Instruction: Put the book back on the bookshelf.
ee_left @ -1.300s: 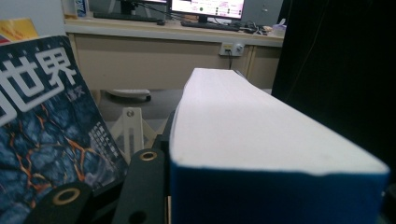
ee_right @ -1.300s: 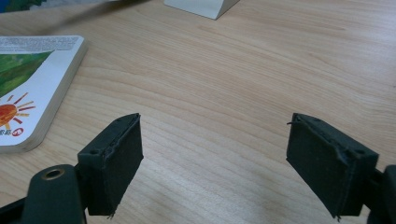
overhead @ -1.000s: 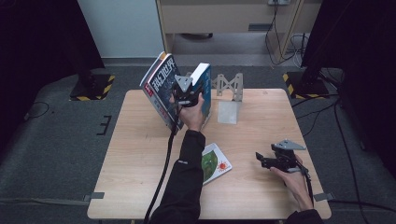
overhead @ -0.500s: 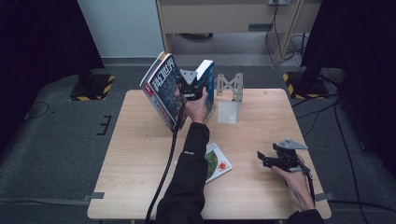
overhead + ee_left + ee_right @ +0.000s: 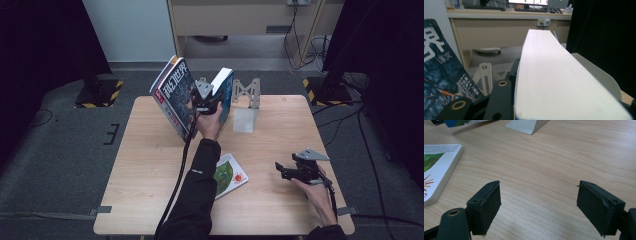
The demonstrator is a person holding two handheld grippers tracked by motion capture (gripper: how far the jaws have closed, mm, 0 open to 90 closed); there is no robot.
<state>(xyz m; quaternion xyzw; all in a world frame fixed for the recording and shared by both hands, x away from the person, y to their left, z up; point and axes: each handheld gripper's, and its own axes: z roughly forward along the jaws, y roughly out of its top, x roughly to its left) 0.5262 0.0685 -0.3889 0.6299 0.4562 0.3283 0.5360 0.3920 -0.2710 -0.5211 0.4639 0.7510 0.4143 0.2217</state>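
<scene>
At the far left of the surface [image 5: 150, 170] we see a dark-covered magazine [image 5: 175, 95] leaning upright. Just right of it our left gripper [image 5: 207, 102] is clamped on a thick white-paged book [image 5: 225, 92], held up on edge beside the metal bookend [image 5: 247, 105]. Nearer, a green-covered book [image 5: 227, 175] lies flat. At the near right, our right gripper [image 5: 285, 172] hovers low over bare wood, its jaws spread wide and holding nothing.

Materials & finish
Desk [image 5: 150, 165]: pale wood grain, smooth, matt. Book [image 5: 554, 82]: matt white paper page edges. Magazine [image 5: 175, 95]: glossy cover. Right gripper [image 5: 537, 206]: rough matt black pads.
</scene>
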